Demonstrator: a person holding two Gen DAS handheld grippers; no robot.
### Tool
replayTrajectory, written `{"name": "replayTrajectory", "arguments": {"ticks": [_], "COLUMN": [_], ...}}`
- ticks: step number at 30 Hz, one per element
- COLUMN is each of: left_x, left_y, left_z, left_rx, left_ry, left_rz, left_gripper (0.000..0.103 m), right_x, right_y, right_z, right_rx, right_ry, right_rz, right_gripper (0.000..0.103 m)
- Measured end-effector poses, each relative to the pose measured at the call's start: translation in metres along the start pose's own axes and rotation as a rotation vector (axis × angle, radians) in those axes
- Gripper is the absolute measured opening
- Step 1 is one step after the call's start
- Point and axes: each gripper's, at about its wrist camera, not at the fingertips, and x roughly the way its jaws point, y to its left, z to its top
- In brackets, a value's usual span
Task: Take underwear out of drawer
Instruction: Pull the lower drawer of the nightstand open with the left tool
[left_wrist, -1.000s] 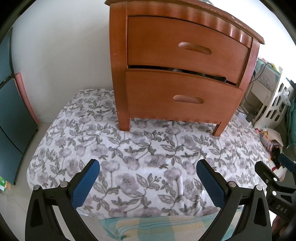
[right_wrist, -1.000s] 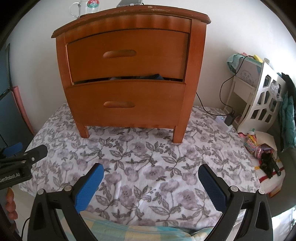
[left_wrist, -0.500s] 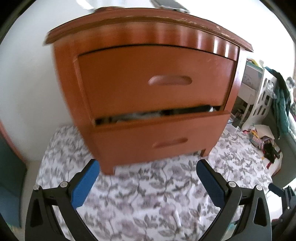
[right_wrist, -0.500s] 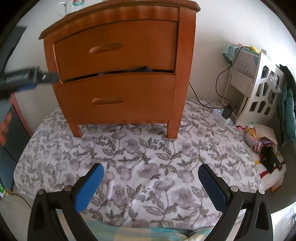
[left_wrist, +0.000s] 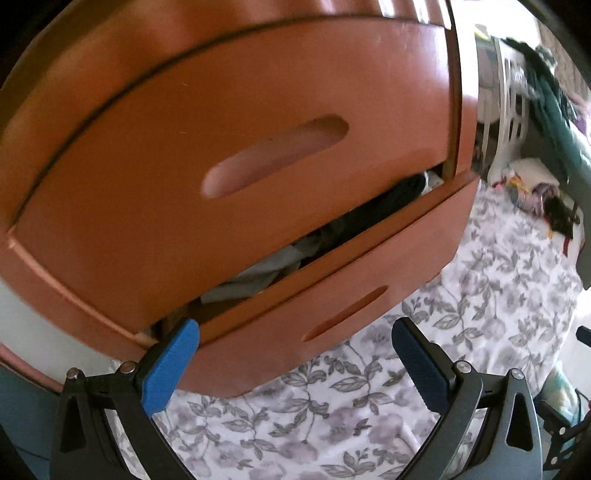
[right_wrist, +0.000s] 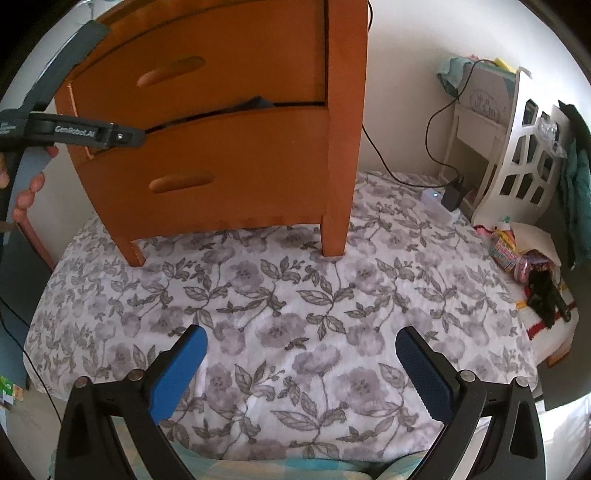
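The wooden nightstand fills the left wrist view, seen close and tilted. Its lower drawer stands slightly out. Grey underwear fabric and a dark piece show in the gap above it. My left gripper is open just in front of that lower drawer, its left fingertip by the gap's left end. In the right wrist view the nightstand stands on a floral blanket, dark cloth pokes from the gap, and one left finger reaches the drawer edge. My right gripper hangs open over the blanket, holding nothing.
A white cut-out rack stands against the wall at right, with a charger and cable beside it. Toys and packets lie at the blanket's right edge. A hand holds the left gripper at far left.
My left gripper has moved up and forward, close against the drawers, and has tilted. The right gripper has swung slightly rightward and stays back over the blanket.
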Motion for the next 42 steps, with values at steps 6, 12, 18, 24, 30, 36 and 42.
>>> {"name": "replayTrajectory", "arguments": {"ticks": [6,12,18,24,30,36,42], "left_x": [0.028,0.046,0.061,0.07,0.075,0.077,0.077], "left_y": [-0.008,-0.016,-0.022,-0.027,-0.023,-0.029,-0.034], "left_z": [0.011,0.01,0.01,0.013,0.019,0.017,0.015], "left_rx": [0.072,0.146,0.161,0.189,0.167,0.19,0.165], "left_ry": [0.066,0.118,0.147,0.175,0.191,0.189,0.177], "left_rz": [0.025,0.014,0.003,0.006,-0.017,0.008,0.066], "left_gripper": [0.103,0.103,0.103,0.103,0.103,0.103,0.101], "right_x": [0.014,0.022,0.028,0.031,0.031,0.033,0.028], "right_y": [-0.006,-0.009,-0.011,-0.012,-0.012,-0.011,-0.011], "right_z": [0.0,0.0,-0.001,-0.001,0.0,0.0,0.0], "right_rx": [0.021,0.03,0.046,0.049,0.05,0.056,0.048], "right_ry": [0.032,0.043,0.061,0.066,0.066,0.069,0.062], "right_rz": [0.02,0.03,0.043,0.045,0.045,0.039,0.03], "right_gripper": [0.103,0.103,0.103,0.103,0.103,0.103,0.103]}}
